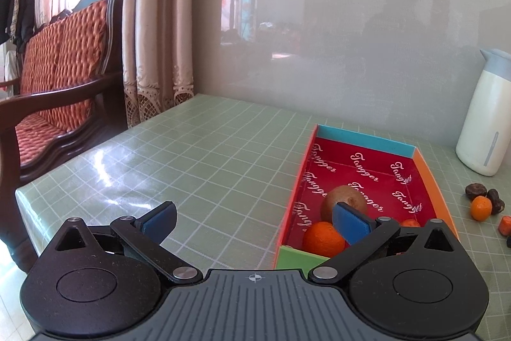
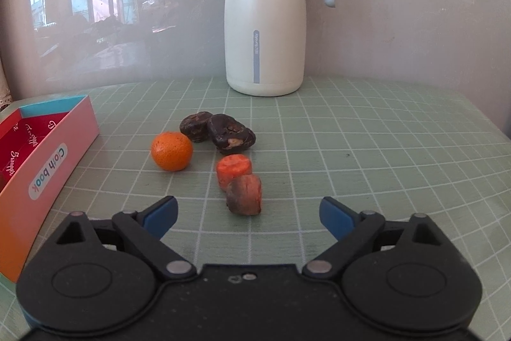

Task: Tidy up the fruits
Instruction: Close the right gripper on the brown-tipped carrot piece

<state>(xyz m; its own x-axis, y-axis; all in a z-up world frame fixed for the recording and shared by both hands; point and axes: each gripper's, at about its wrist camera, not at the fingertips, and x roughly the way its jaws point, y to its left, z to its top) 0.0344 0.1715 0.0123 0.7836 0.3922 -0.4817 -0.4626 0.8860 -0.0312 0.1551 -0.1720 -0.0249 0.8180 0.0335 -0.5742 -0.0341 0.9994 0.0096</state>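
Observation:
In the left wrist view a shallow box (image 1: 429, 171) with a red lining holds a brown kiwi (image 1: 343, 200), a tangerine (image 1: 322, 238) and a smaller orange fruit (image 1: 410, 223). My left gripper (image 1: 254, 221) is open and empty, its right finger over the box's near left corner. In the right wrist view a tangerine (image 2: 171, 151), two dark wrinkled fruits (image 2: 230, 134) and two orange carrot chunks (image 2: 244, 194) lie on the table. My right gripper (image 2: 249, 213) is open and empty, just short of the nearest chunk. The box (image 2: 48, 155) sits to its left.
A white thermos jug (image 2: 265, 21) stands at the back against the glossy wall. The table has a green checked cloth (image 1: 191, 155). A wooden armchair with a red cushion (image 1: 60, 69) and curtains stand past the table's left edge.

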